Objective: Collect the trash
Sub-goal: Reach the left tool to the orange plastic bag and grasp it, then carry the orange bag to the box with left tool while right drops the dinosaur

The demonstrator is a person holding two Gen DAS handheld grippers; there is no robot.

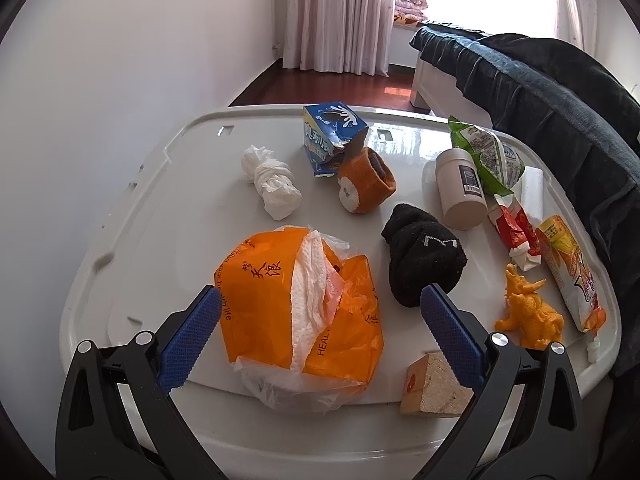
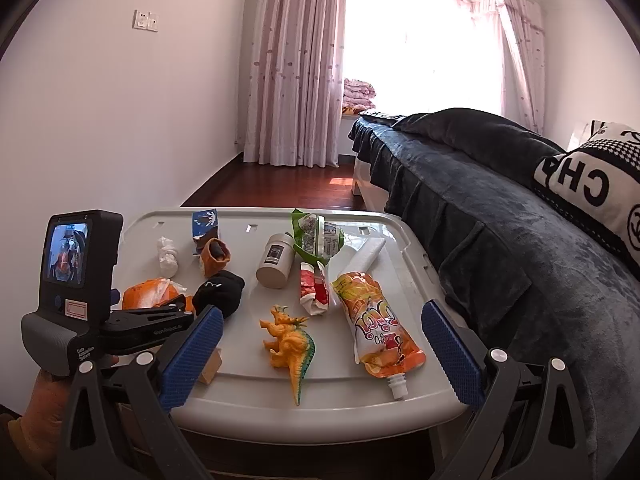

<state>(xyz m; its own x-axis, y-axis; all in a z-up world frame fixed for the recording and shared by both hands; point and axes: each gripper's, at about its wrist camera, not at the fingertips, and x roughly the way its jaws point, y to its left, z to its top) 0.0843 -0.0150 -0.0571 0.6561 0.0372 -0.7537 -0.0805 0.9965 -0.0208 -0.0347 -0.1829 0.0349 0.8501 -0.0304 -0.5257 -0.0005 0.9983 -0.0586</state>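
Note:
An orange plastic tissue pack (image 1: 296, 300) with white paper spilling out lies on the white bin lid (image 1: 160, 200). My left gripper (image 1: 319, 298) is open, its blue fingers on either side of the pack and not touching it. A crumpled white tissue (image 1: 272, 184), a torn blue carton (image 1: 332, 136), a green wrapper (image 1: 488, 156), a red wrapper (image 1: 516, 232) and an orange juice pouch (image 2: 376, 328) lie around. My right gripper (image 2: 322, 314) is open above the lid's near edge, with the pouch and an orange toy dinosaur (image 2: 290, 340) between its fingers' lines.
A black sock (image 1: 424, 256), a brown sock (image 1: 366, 184), a white bottle (image 1: 460, 188) and a wooden block (image 1: 434, 384) share the lid. A bed with a dark blue cover (image 2: 500, 200) runs along the right. A hand (image 2: 44, 396) holds the left tool.

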